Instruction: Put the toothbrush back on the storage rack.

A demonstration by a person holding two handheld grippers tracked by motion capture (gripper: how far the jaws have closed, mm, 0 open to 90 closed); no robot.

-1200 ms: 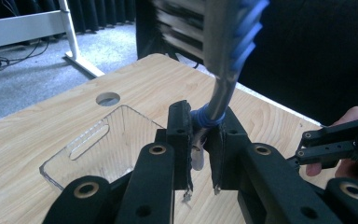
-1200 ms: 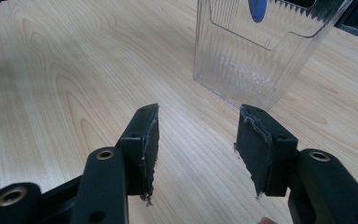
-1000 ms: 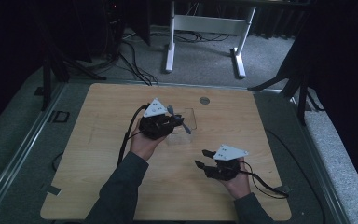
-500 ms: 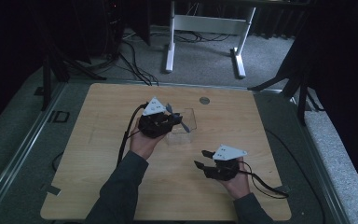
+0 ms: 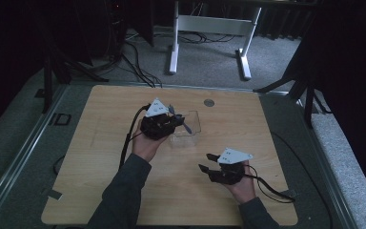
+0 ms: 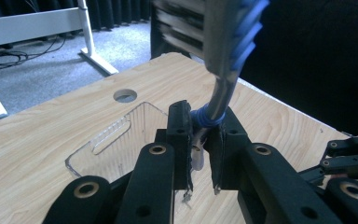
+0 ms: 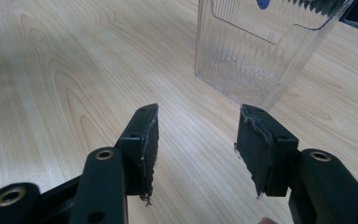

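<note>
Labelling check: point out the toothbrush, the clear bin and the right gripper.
toothbrush (image 6: pixel 223 88), left gripper view, on its handle neck.
clear bin (image 5: pixel 194 125), high view, on its right wall.
right gripper (image 7: pixel 196 140), right gripper view, midway between its fingertips.

High view dim overall; surroundings fall to near black, wooden table the one lit surface, evenly and softly, without hard shadows. Gripper views brighter. Left gripper view: the toothbrush head is close to the lens and blurred, jaws below sharp. Right gripper view: pale sheen on the wood at upper left, clear plastic container slightly soft, jaws crisp.
</note>
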